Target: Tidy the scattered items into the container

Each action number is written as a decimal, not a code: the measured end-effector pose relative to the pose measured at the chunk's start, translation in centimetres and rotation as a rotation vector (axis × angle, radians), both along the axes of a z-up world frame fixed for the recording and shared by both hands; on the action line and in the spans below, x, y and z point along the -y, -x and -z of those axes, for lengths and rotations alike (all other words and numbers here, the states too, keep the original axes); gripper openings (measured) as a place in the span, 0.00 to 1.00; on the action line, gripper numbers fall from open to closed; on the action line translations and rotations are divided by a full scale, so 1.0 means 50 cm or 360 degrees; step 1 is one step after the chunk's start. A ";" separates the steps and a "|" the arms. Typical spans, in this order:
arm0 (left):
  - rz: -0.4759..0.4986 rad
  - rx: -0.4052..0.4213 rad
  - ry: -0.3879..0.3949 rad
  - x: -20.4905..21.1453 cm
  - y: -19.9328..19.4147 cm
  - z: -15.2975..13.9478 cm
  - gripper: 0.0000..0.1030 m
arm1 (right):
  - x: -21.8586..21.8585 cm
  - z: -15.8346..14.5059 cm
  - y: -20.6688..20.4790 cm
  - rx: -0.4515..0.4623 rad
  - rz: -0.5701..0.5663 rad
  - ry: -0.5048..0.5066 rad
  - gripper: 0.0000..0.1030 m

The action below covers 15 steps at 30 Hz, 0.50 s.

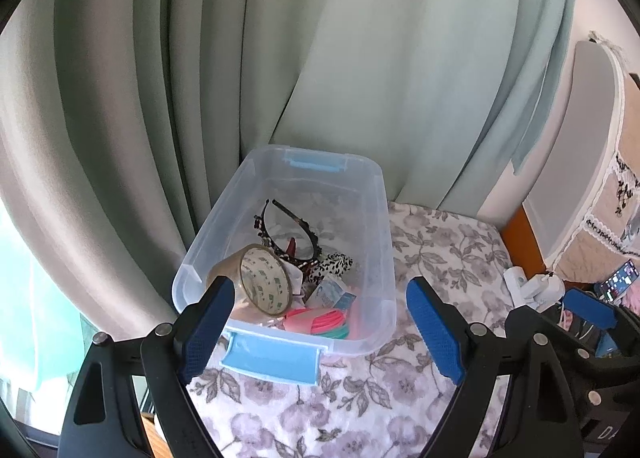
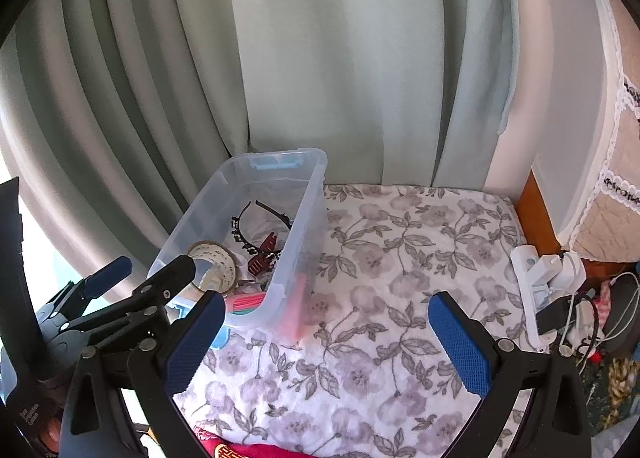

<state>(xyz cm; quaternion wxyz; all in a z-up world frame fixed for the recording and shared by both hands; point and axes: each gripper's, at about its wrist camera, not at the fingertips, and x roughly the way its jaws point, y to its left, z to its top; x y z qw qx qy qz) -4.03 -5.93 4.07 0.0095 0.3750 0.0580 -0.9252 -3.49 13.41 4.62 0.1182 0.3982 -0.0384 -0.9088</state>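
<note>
- The container (image 1: pixel 382 218) is a clear plastic tub with rounded corners and a pale blue latch (image 1: pixel 272 358) at each short end; it stands on the bed's floral cover (image 2: pixel 400 258), its far end close against the grey-green curtain (image 1: pixel 320 38).
- Inside the container, toward its near end, a roll of brown packing tape (image 1: pixel 262 280) stands tilted on edge, its printed core facing out.
- Behind the tape, nearer the container's middle, lies a thin dark headband (image 1: pixel 290 224) with a beaded edge, with a red hair clip (image 2: pixel 262 260) just beside it.
- At the container's near right corner sit pink and teal hair ties (image 1: pixel 328 324), touching one another, and a small pale blue packet (image 1: pixel 332 294) lies just behind them.
- The left tongs (image 1: pixel 320 334) are spread wide in front of the container's near end, gripping nothing.
- The right tongs (image 2: pixel 326 342) gape equally wide over the bed cover to the right of the container, also with nothing between them.
</note>
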 end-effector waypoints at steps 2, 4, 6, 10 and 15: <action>0.0002 0.0019 -0.0002 0.003 -0.001 -0.004 0.86 | 0.003 -0.006 -0.003 -0.0004 0.0002 -0.0002 1.00; 0.0004 0.0022 0.0008 0.004 -0.006 -0.008 0.86 | 0.006 -0.013 -0.007 -0.0008 0.0001 -0.0005 1.00; 0.0005 0.0029 0.0022 0.006 -0.010 -0.014 0.86 | 0.009 -0.017 -0.009 -0.0001 0.0006 -0.0009 1.00; -0.0011 0.0063 0.0034 0.013 -0.016 -0.021 0.86 | 0.013 -0.025 -0.014 0.0000 0.0008 -0.0020 1.00; -0.0018 0.0059 0.0048 0.020 -0.027 -0.032 0.86 | 0.017 -0.035 -0.019 -0.0001 -0.0002 -0.0019 1.00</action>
